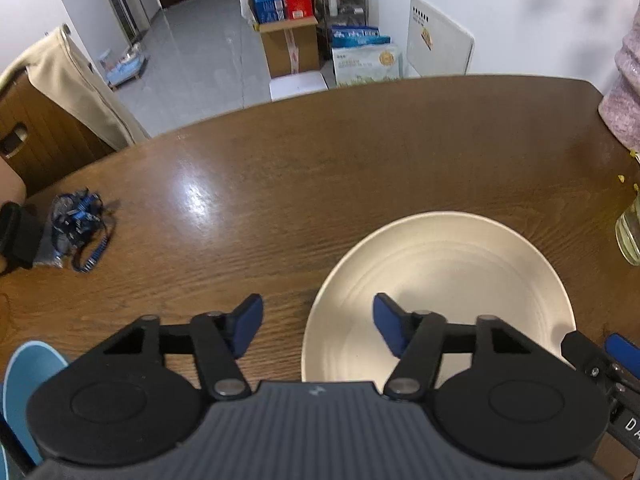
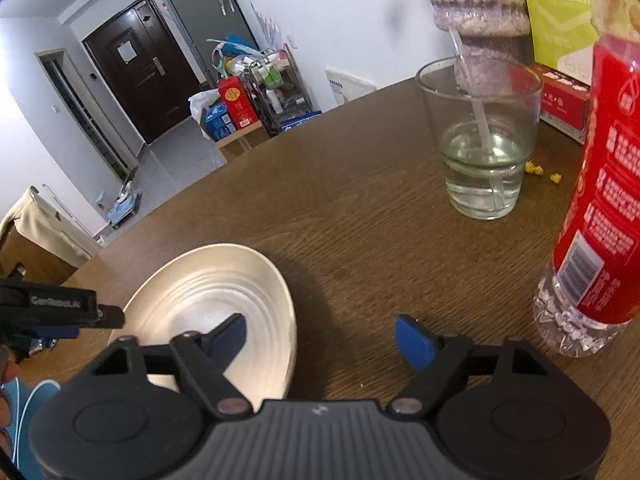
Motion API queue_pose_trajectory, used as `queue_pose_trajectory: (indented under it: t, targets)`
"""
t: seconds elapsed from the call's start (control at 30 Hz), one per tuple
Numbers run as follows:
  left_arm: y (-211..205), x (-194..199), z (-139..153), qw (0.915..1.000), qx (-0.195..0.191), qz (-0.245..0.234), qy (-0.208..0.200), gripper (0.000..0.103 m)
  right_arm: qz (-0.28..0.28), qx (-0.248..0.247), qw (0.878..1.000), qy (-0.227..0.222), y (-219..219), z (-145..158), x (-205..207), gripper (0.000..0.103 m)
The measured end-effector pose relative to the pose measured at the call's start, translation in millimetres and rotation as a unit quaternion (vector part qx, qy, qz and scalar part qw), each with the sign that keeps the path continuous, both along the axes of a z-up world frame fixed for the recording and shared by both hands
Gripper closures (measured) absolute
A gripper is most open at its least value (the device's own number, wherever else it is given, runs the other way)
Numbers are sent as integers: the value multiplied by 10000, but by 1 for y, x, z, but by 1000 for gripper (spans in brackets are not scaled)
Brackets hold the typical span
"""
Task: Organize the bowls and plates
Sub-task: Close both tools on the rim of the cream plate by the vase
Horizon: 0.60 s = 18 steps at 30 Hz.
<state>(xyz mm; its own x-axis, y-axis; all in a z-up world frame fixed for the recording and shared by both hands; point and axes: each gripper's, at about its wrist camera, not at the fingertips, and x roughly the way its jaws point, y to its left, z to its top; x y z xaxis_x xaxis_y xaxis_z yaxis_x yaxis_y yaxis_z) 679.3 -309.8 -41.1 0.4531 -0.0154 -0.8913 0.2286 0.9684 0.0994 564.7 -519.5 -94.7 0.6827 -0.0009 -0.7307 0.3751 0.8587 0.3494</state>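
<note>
A cream plate (image 1: 460,280) with ribbed rings lies flat on the brown wooden table (image 1: 320,180). My left gripper (image 1: 317,308) is open and straddles the plate's left rim: one blue pad is over the bare wood, the other over the plate's inside, and neither presses on it. In the right wrist view the same plate (image 2: 200,292) lies at the lower left. My right gripper (image 2: 320,322) is open across its right rim, its left fingertip above the plate and its right one over the table. The left gripper's black body shows at that view's left edge.
A glass of water with a straw (image 2: 484,160) and a red-labelled bottle (image 2: 600,220) stand to the plate's right, a red box (image 2: 564,104) behind them. A blue lanyard bundle (image 1: 76,224) lies at the far left. A fuzzy pink sleeve (image 1: 624,92) is at the table's far right.
</note>
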Motion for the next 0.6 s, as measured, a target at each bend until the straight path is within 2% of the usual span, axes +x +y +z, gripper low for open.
queue_pose_trajectory:
  t: [0.2, 0.27, 0.3, 0.6]
  targets:
    - [1, 8, -11, 9997, 66, 67, 246, 58, -8, 21, 10000, 11, 0, -3, 0, 36]
    - [2, 9, -13, 9996, 140, 91, 230, 58, -15, 48, 10000, 26, -1, -4, 0, 39]
    - [2, 9, -14, 9996, 155, 105, 220, 62, -18, 68, 10000, 18, -2, -5, 0, 42]
    - [2, 8, -17, 9994, 34, 92, 334, 81, 81, 195, 9997, 83, 0, -10, 3, 62]
